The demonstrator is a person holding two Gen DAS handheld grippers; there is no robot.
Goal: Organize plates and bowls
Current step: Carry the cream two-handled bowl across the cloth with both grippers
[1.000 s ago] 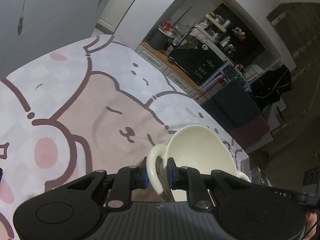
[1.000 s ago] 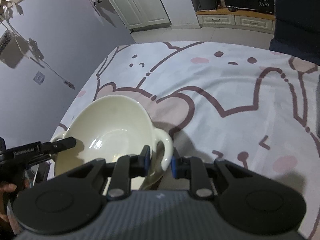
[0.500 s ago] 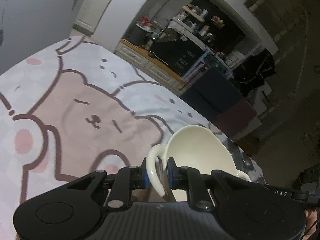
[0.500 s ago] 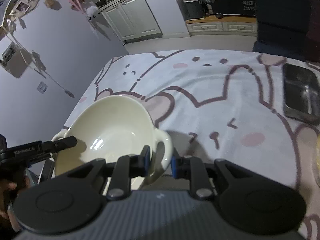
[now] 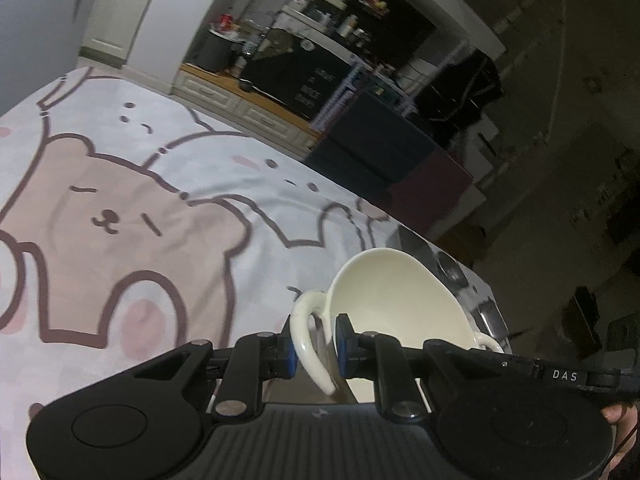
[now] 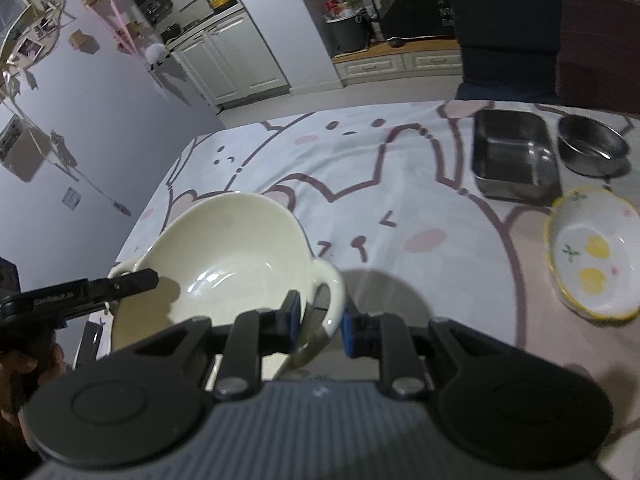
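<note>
The wide cream ceramic bowl with two loop handles (image 6: 224,248) hangs above the bear-printed tablecloth (image 6: 400,184), because the left gripper (image 5: 314,346) and the right gripper (image 6: 318,320) each clamp one handle, probably to keep it level.

Cream two-handled bowl (image 6: 224,256) up front; at two o'clock a white dish (image 6: 592,256) rimmed yellow, yellow blobs inside, maybe lemons. Pale tablecloth (image 6: 400,184), pink bears outlined brown. Steel-grey tray (image 6: 514,160).
</note>
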